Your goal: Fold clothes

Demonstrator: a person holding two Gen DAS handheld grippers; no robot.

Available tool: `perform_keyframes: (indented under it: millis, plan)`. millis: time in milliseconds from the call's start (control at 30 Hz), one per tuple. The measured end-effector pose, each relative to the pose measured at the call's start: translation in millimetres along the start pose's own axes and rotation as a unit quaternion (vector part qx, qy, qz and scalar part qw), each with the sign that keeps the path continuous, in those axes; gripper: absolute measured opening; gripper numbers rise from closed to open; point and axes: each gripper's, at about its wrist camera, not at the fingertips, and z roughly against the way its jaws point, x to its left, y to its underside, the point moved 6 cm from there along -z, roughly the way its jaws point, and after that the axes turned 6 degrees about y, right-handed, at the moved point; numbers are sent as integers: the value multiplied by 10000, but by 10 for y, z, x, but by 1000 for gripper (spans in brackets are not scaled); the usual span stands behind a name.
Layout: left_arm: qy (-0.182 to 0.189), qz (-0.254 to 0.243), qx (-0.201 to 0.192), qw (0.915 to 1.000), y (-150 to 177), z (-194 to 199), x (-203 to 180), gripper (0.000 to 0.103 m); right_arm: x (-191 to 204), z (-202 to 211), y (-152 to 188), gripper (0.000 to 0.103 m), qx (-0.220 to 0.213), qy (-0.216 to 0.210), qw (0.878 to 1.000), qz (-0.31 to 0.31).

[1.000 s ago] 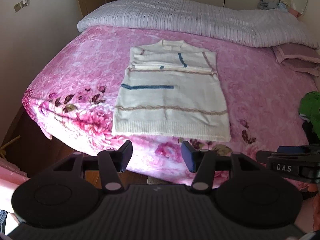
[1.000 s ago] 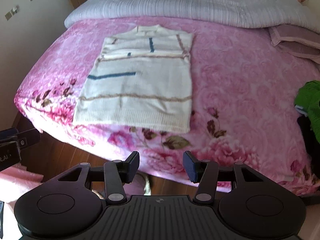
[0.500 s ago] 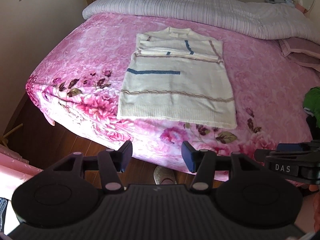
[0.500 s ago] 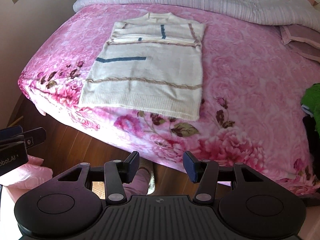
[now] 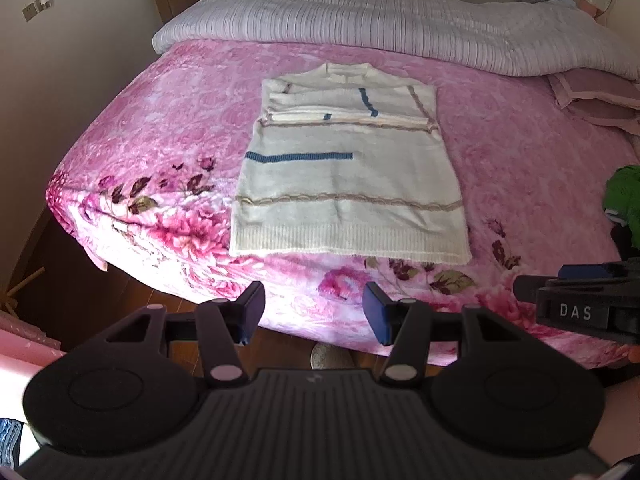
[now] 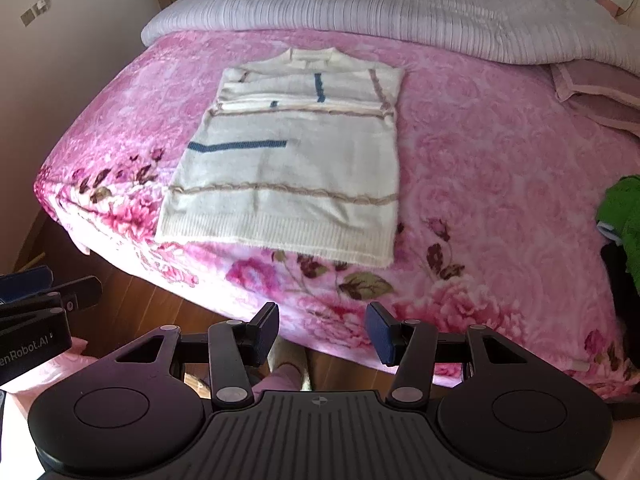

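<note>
A cream knitted sweater [image 5: 348, 176] [image 6: 292, 176] with blue and tan stripes lies flat on the pink floral blanket [image 5: 160, 152] [image 6: 500, 184], sleeves folded across the chest, hem toward me near the bed's front edge. My left gripper [image 5: 314, 312] hangs open and empty over the bed's front edge, short of the hem. My right gripper [image 6: 322, 334] is open and empty too, below and right of the hem's right corner. Each gripper's body shows at the side of the other's view.
A grey-white quilt [image 5: 360, 16] is rolled along the head of the bed. A dusty pink pillow [image 5: 592, 96] lies at the right, and green clothing [image 6: 624, 216] sits at the bed's right edge. Wooden floor and the person's slippered foot [image 6: 288, 364] show below.
Both views shifted slightly: the sweater first slid up in the frame, then back down a little. Nothing was gripped and the sweater itself has not moved.
</note>
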Motion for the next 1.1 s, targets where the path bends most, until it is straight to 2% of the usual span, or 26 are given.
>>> perform_keyframes:
  millis: [833, 967, 1100]
  plan:
    - [-27, 118, -4, 9999, -28, -99, 134, 50, 80, -22, -145, 52, -106, 17, 9999, 91]
    - [164, 198, -31, 9997, -108, -195, 205, 50, 8, -54, -183, 52, -115, -21, 9999, 35]
    - [413, 453, -111, 9981, -224, -348, 391, 50, -242, -28, -368, 52, -618, -100, 9977, -262]
